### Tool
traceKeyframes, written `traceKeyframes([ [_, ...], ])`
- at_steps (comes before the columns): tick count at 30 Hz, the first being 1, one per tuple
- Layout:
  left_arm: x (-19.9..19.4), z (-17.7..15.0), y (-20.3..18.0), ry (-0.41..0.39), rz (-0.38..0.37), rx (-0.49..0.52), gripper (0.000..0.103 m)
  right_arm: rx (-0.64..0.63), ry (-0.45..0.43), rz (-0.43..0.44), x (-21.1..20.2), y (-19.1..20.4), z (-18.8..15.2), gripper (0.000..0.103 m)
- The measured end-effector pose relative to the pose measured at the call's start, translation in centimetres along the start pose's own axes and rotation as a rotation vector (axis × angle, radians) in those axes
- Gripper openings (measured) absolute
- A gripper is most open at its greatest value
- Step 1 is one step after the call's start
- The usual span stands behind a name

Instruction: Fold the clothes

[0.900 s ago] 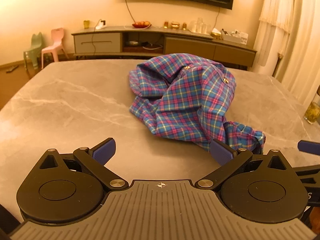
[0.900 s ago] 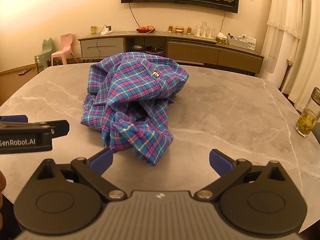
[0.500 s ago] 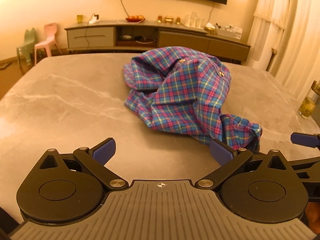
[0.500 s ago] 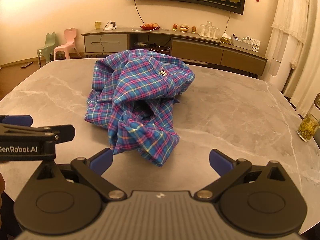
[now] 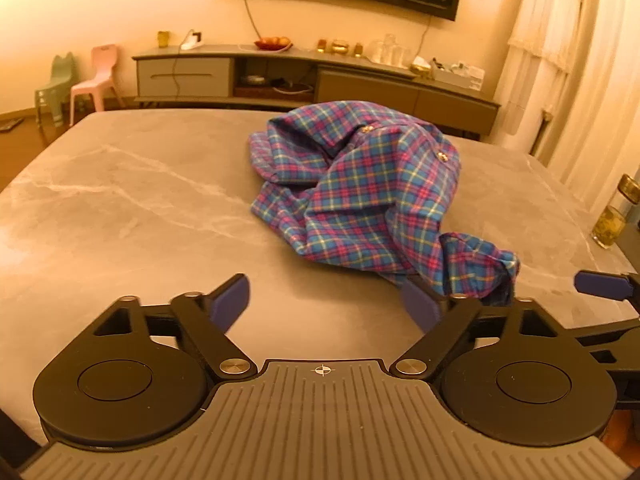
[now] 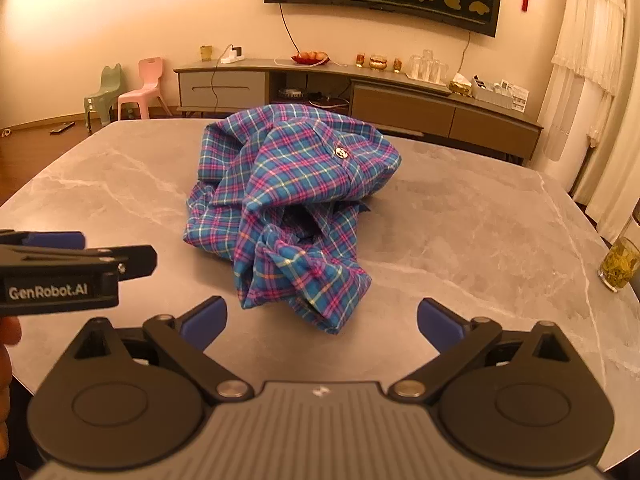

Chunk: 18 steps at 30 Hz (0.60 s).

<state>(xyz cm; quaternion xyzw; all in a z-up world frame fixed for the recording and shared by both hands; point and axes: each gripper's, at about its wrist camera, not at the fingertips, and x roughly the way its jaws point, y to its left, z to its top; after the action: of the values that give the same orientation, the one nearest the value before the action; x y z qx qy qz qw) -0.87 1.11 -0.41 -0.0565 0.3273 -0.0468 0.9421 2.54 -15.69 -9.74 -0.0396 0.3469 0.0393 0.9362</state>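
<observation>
A crumpled blue, pink and yellow plaid shirt [image 5: 360, 200] [image 6: 296, 184] lies in a heap on the grey marble table [image 5: 120, 200] [image 6: 460, 232]. My left gripper [image 5: 324, 292] is open over bare table, near the shirt's lower left edge, with nothing between its blue pads. The shirt's bunched near corner sits just beyond its right finger. My right gripper [image 6: 320, 312] stands wide open, and the shirt's near corner lies just ahead of its jaws, untouched. Each gripper shows at the edge of the other's view: the right one's finger [image 5: 600, 284], the left one's body [image 6: 60, 268].
A glass jar of tea [image 5: 610, 224] [image 6: 618, 268] stands near the table's right edge. Behind the table runs a long low sideboard [image 5: 320, 80] with dishes and glasses. Two small plastic chairs [image 6: 128, 92] stand at the far left, curtains at the right.
The left gripper's jaws have narrowed somewhat. Both grippers have shifted slightly, so the shirt sits a little more to the right in the right wrist view. The shirt itself has not moved.
</observation>
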Motion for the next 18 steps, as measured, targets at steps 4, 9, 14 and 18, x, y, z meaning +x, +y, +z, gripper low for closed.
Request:
traceKeyframes([
  [4,-0.4,0.0,-0.2,-0.013,-0.017,0.006,0.037,0.01,0.006,0.026,0.0,-0.1,0.1,0.069],
  [9,-0.9,-0.2,-0.8,-0.021,-0.051,0.029,0.0,0.038,0.027,0.049,0.3,-0.2,0.0,0.022],
  [14,-1.0,-0.5,-1.8,-0.021,-0.063,0.082,0.0,0.025,0.024,0.037,0.4,0.1,-0.3,0.0],
  [18,-1.2,-0.5,-2.0,-0.021,-0.067,0.099,0.0,0.013,0.008,0.028,0.2,0.3,-0.3,0.0],
])
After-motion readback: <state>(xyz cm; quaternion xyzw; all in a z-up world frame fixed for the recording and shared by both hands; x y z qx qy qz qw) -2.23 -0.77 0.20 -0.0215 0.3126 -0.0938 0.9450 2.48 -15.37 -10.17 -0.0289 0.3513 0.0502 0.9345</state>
